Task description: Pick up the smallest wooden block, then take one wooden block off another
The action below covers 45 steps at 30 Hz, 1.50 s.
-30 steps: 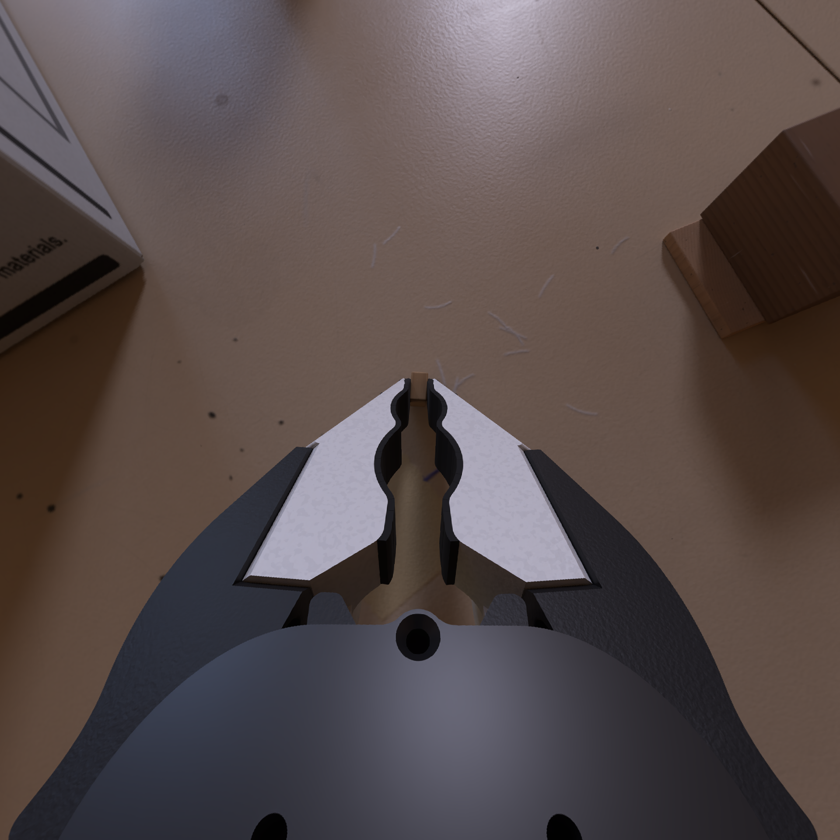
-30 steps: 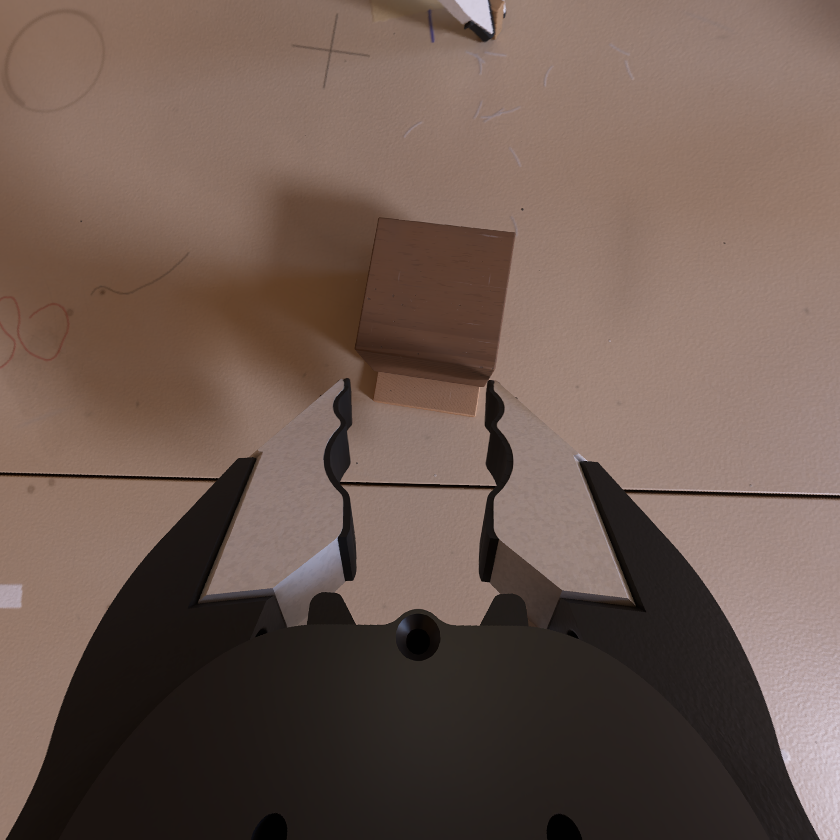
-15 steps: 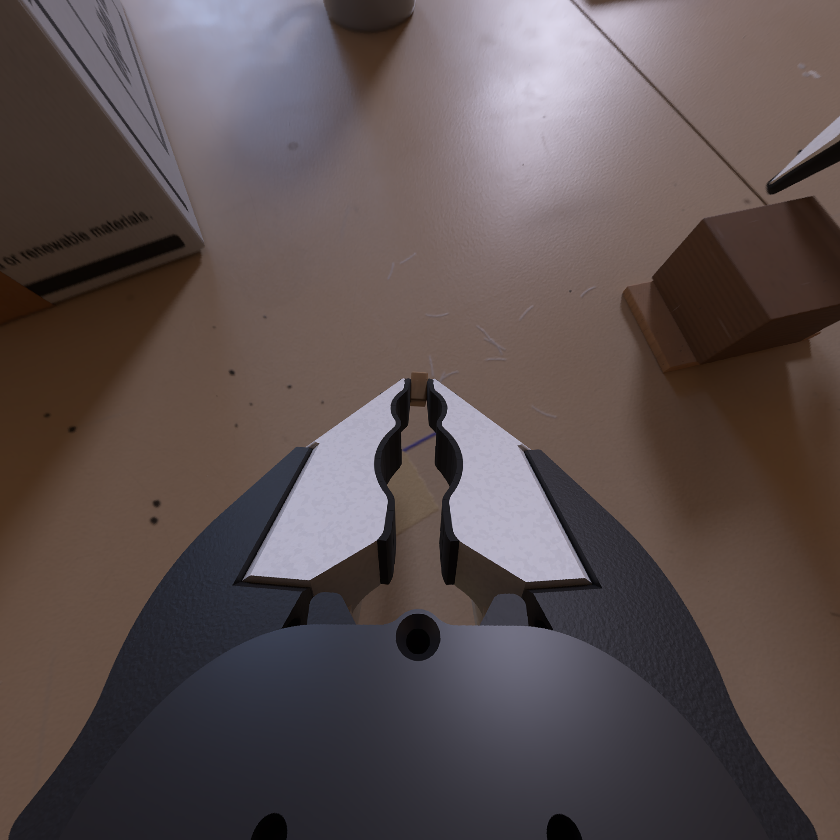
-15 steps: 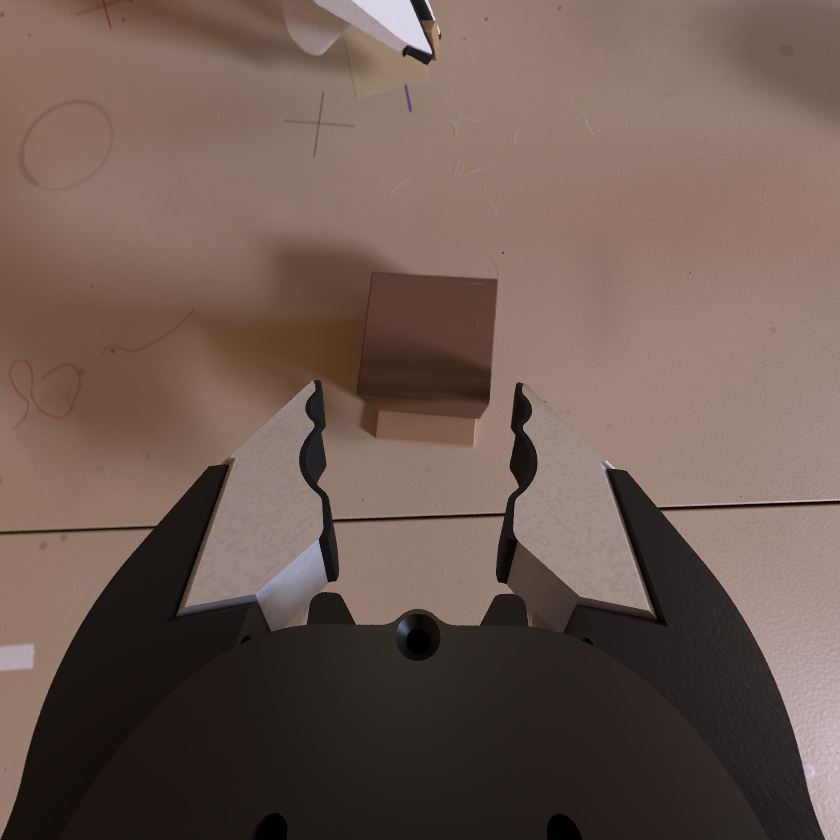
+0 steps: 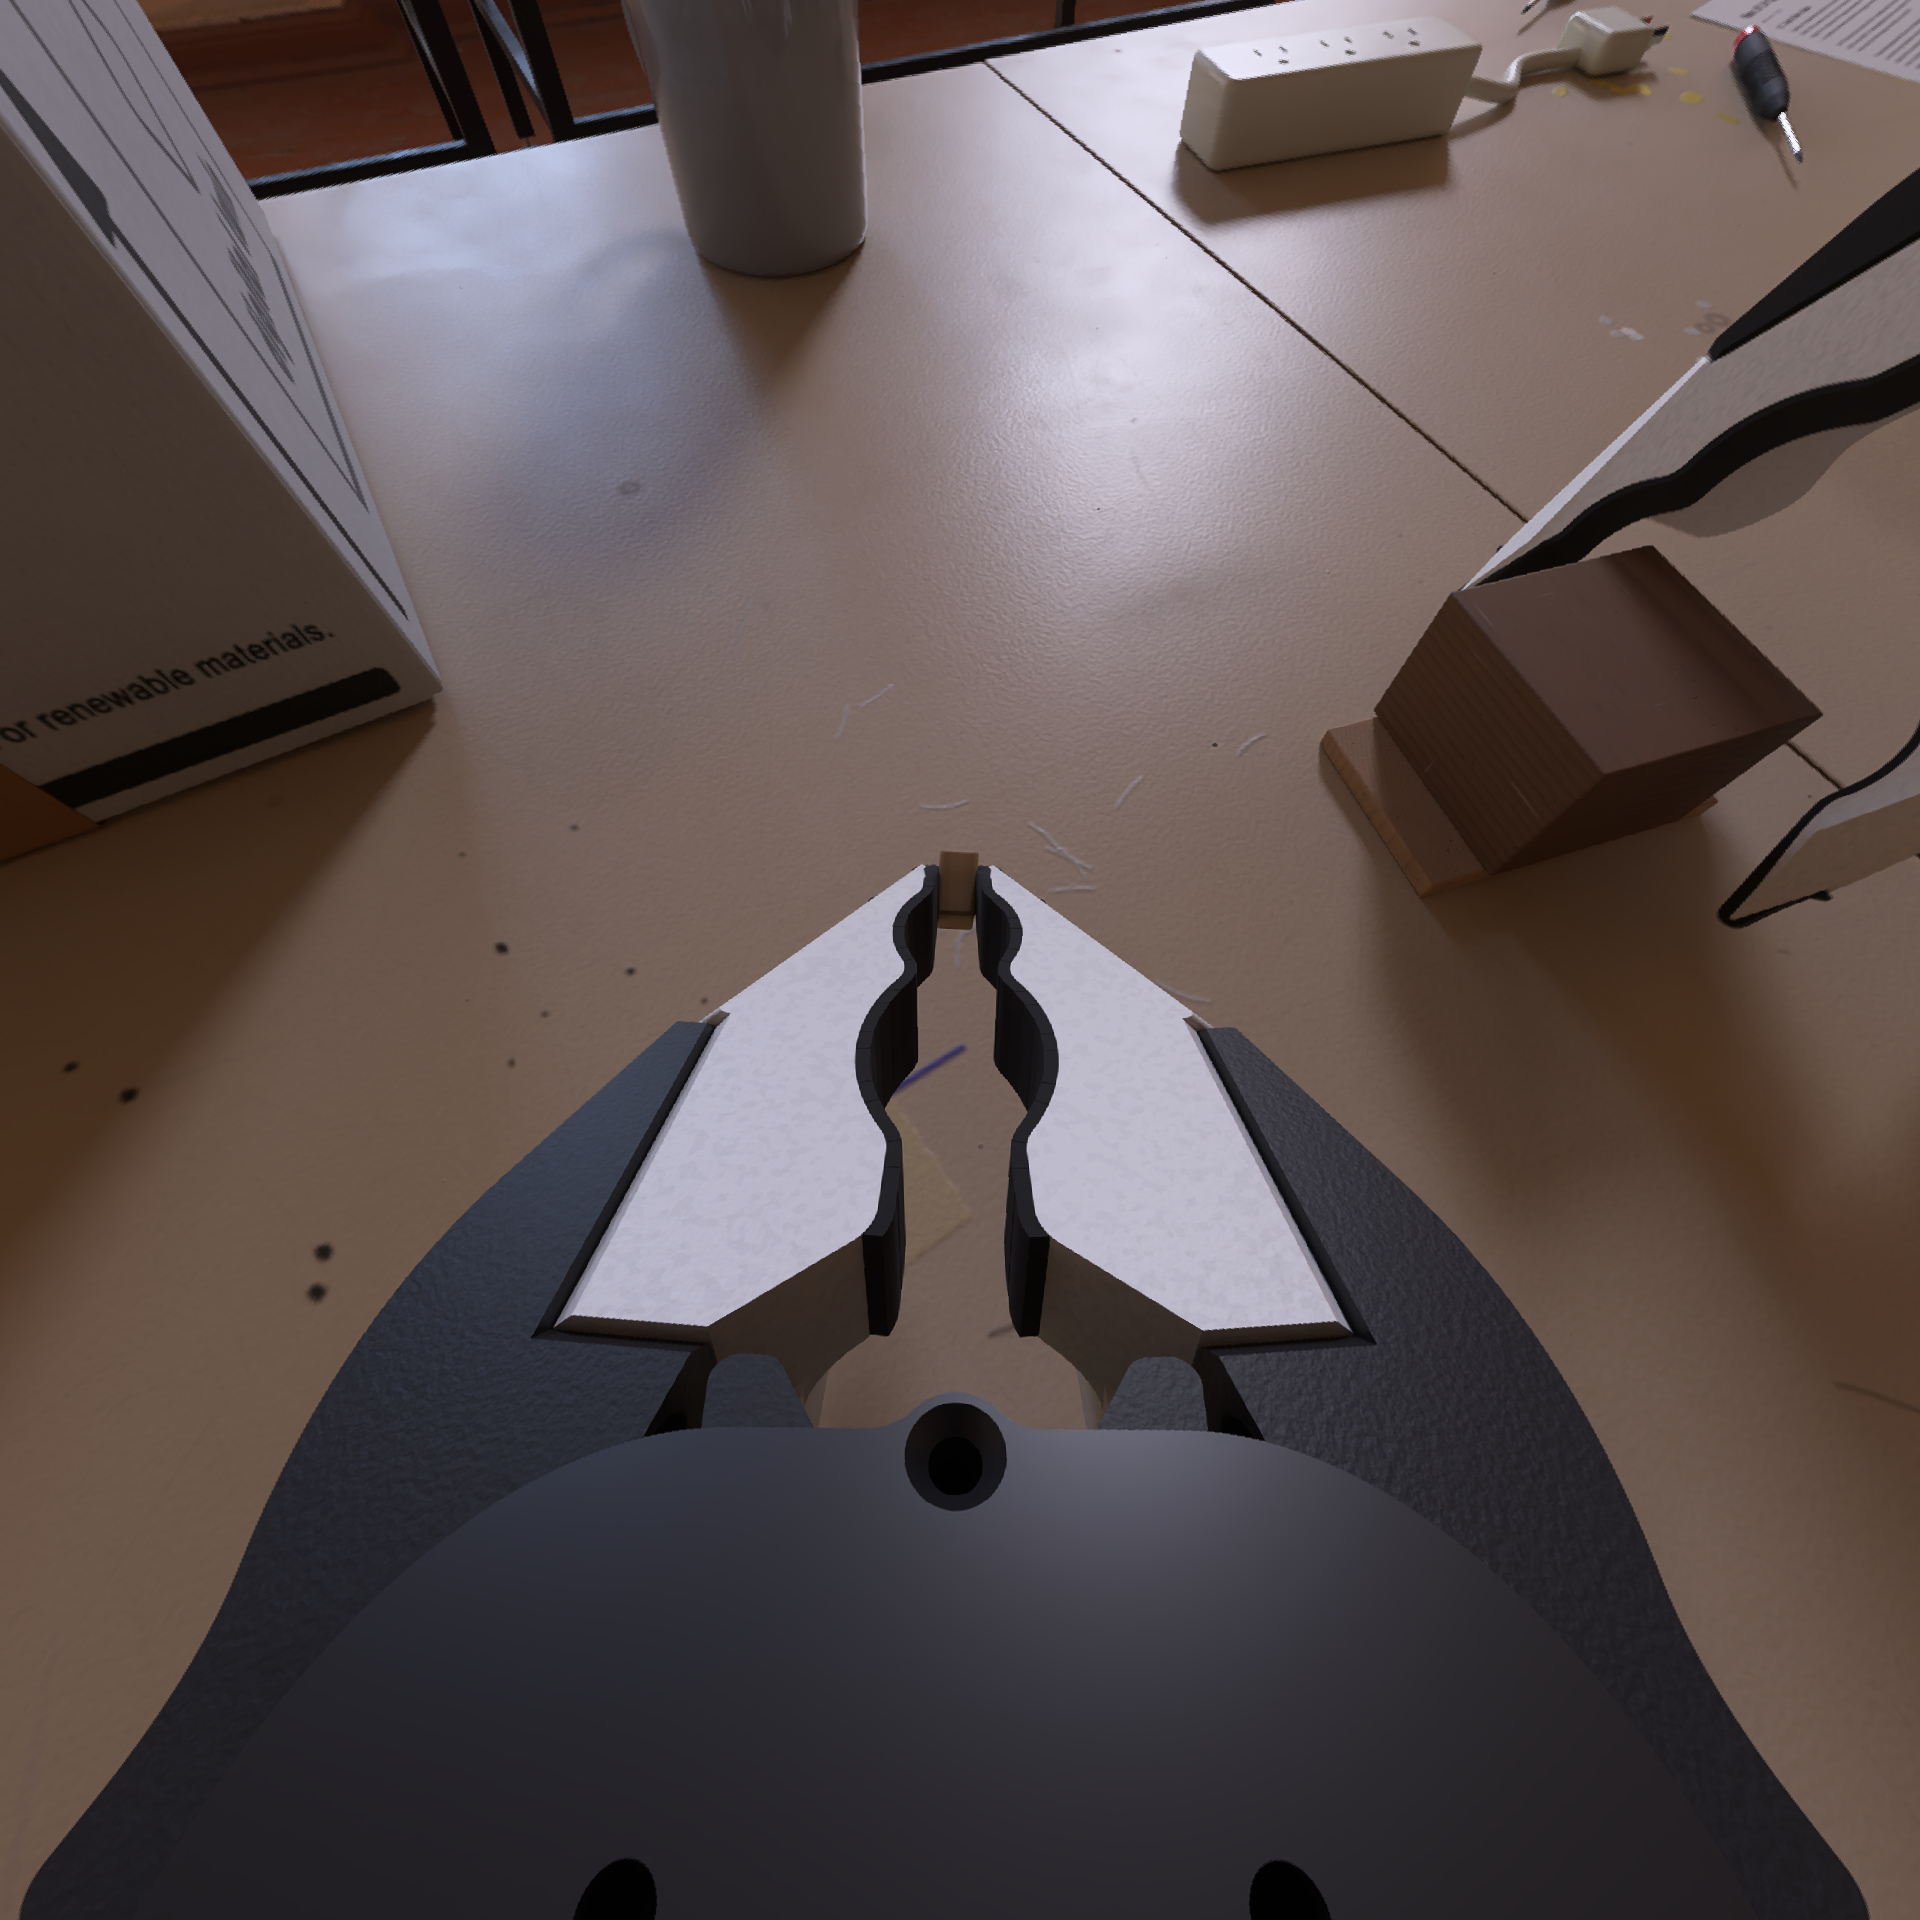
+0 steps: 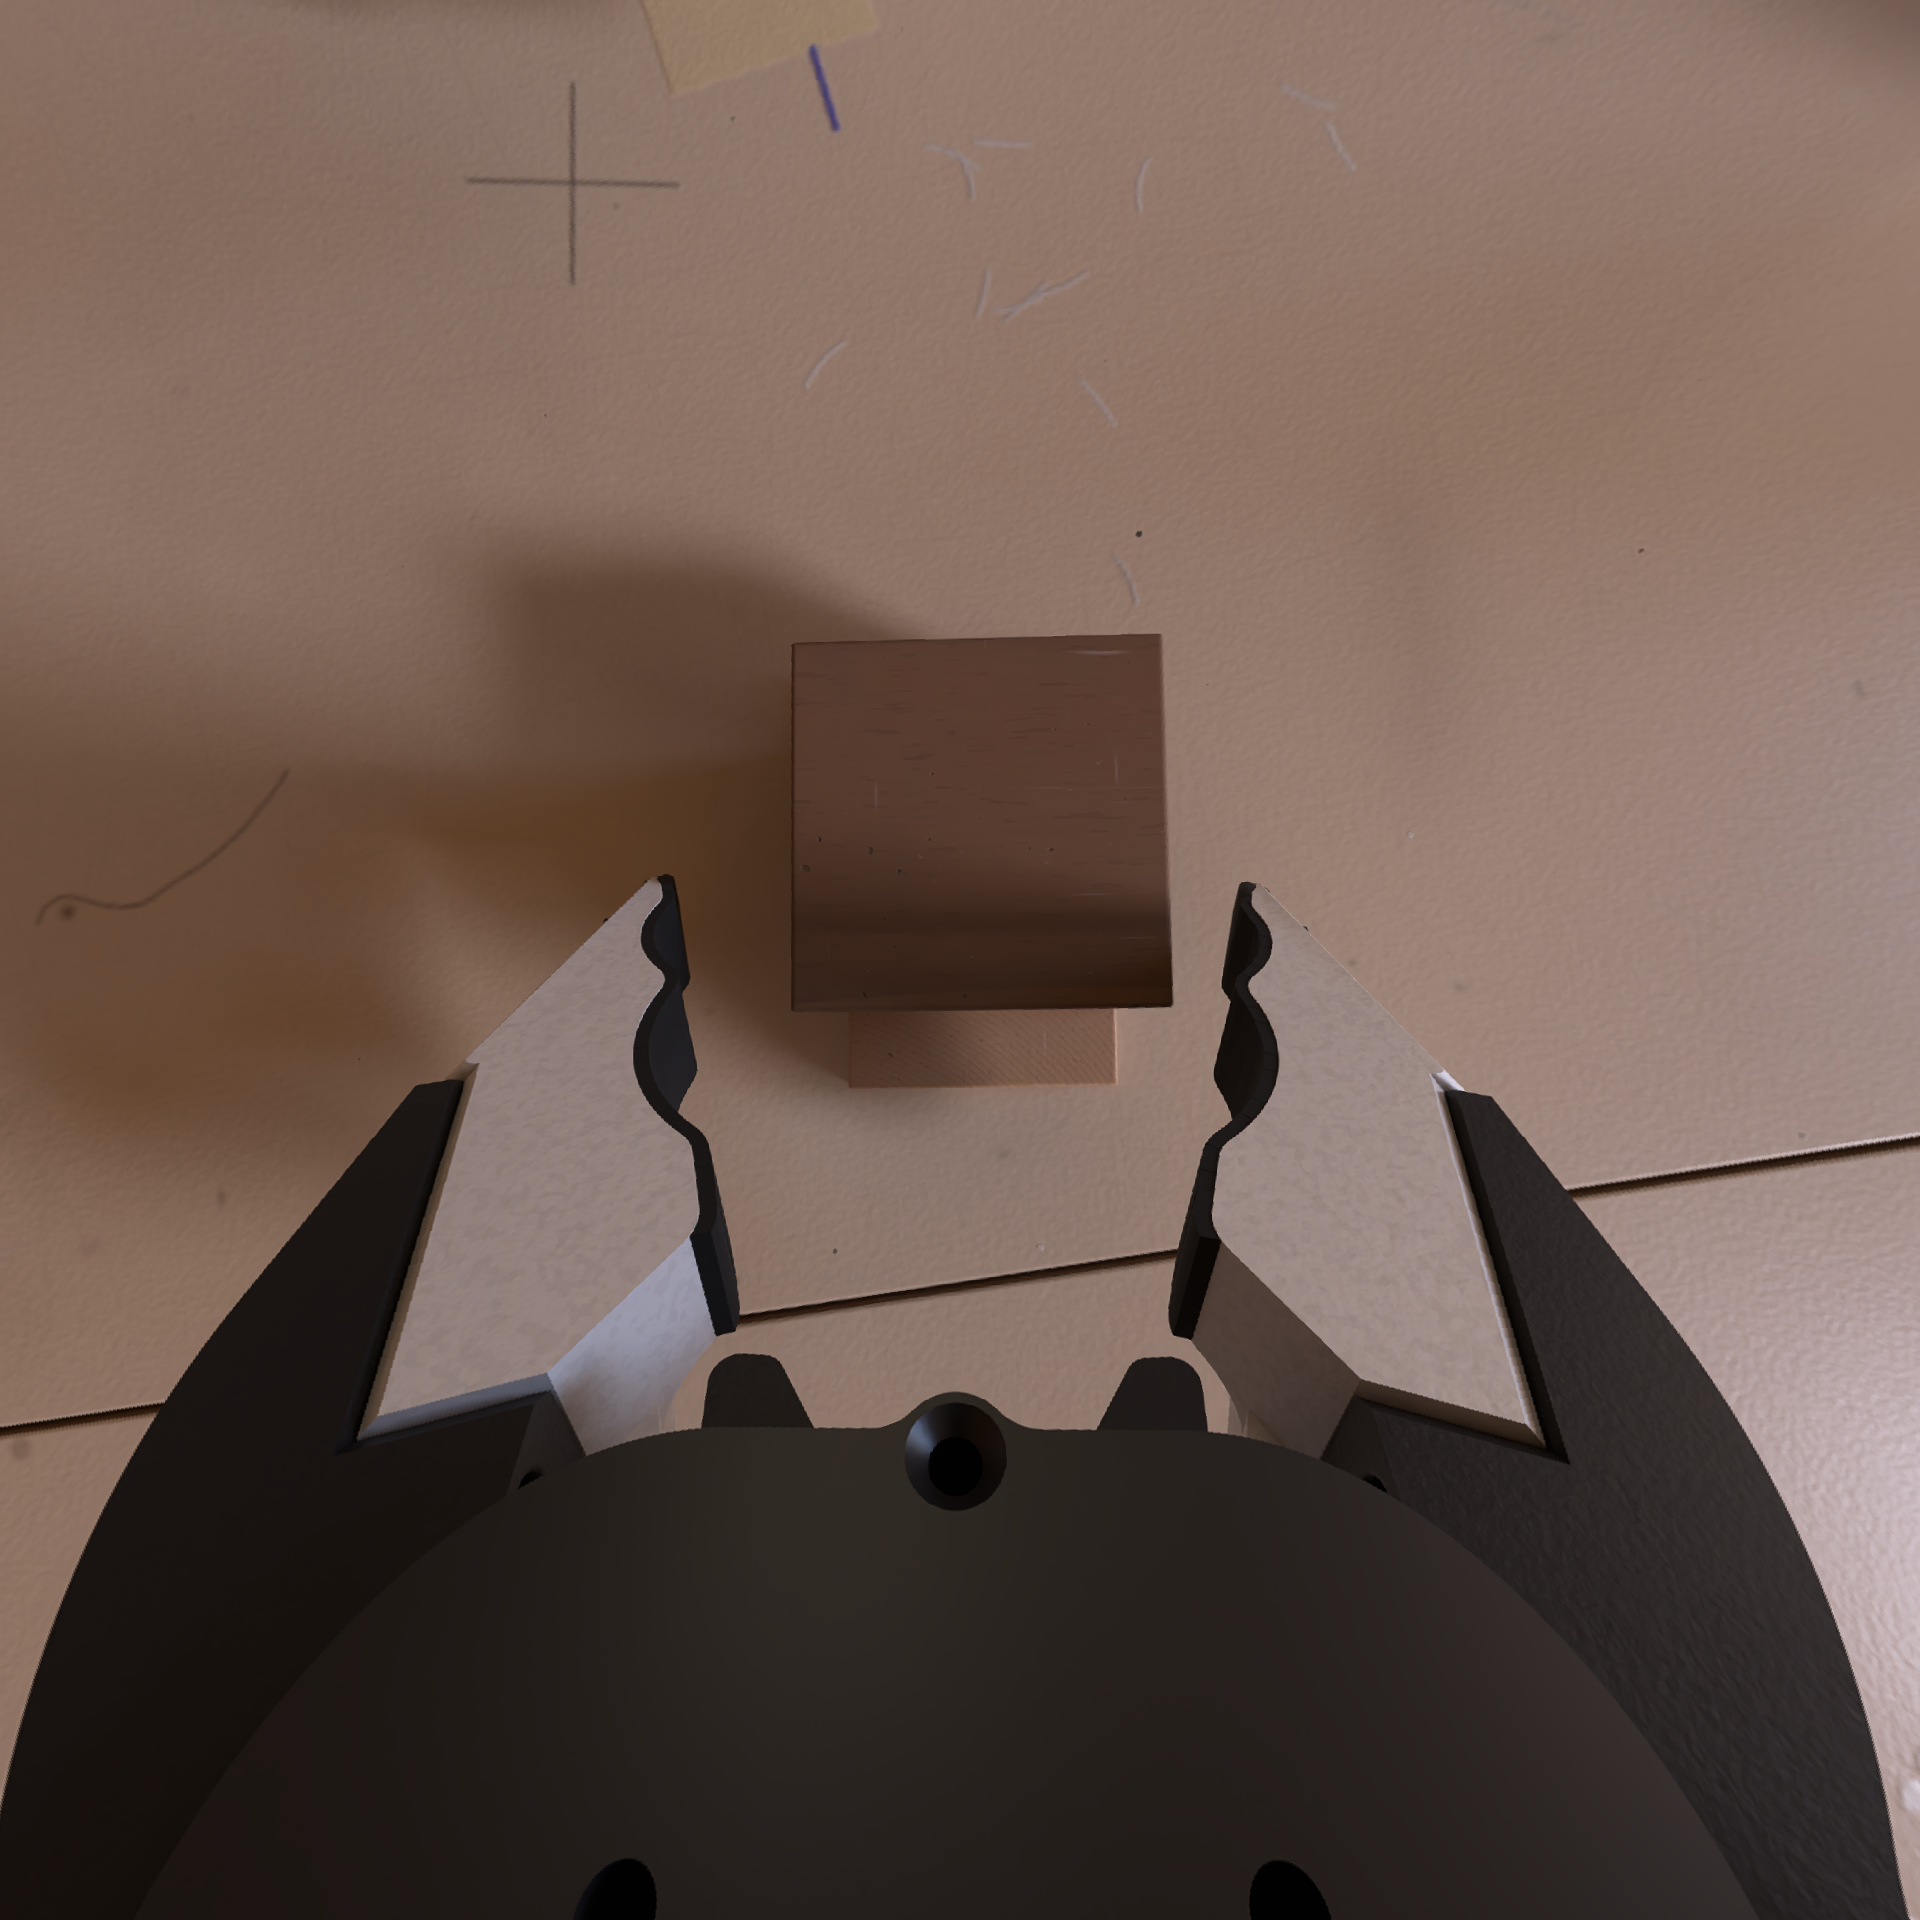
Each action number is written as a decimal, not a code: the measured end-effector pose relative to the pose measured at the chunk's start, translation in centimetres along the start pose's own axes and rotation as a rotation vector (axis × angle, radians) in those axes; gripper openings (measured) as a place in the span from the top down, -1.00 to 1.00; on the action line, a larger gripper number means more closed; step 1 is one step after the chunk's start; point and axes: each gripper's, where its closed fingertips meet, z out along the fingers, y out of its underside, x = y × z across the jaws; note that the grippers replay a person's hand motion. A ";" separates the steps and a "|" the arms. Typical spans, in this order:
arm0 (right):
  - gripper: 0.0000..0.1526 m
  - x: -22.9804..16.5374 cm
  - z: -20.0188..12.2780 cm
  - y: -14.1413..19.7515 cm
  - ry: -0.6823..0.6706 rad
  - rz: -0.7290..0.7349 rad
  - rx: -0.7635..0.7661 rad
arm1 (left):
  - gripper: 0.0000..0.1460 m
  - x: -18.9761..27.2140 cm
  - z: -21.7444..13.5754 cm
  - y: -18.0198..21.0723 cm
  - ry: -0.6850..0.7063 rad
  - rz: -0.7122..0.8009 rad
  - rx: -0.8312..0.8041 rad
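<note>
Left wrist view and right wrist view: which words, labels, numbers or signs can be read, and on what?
White box: black print along its lower edge, legible, not quoted here.
Paper sheet, far corner: print too small to read.
Table: a pencilled cross, no words.
Dark wooden block, small wooden block: no writing.

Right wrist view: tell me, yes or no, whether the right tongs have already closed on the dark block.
No: the right tongs stand open, their fingertips clear of both sides of the dark block, which rests on the pale flat block.
</note>
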 end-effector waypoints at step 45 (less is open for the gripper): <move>0.10 2.5 0.1 -2.2 0.268 -0.235 0.156 | 0.91 0.4 -2.4 -4.5 0.102 -0.005 0.326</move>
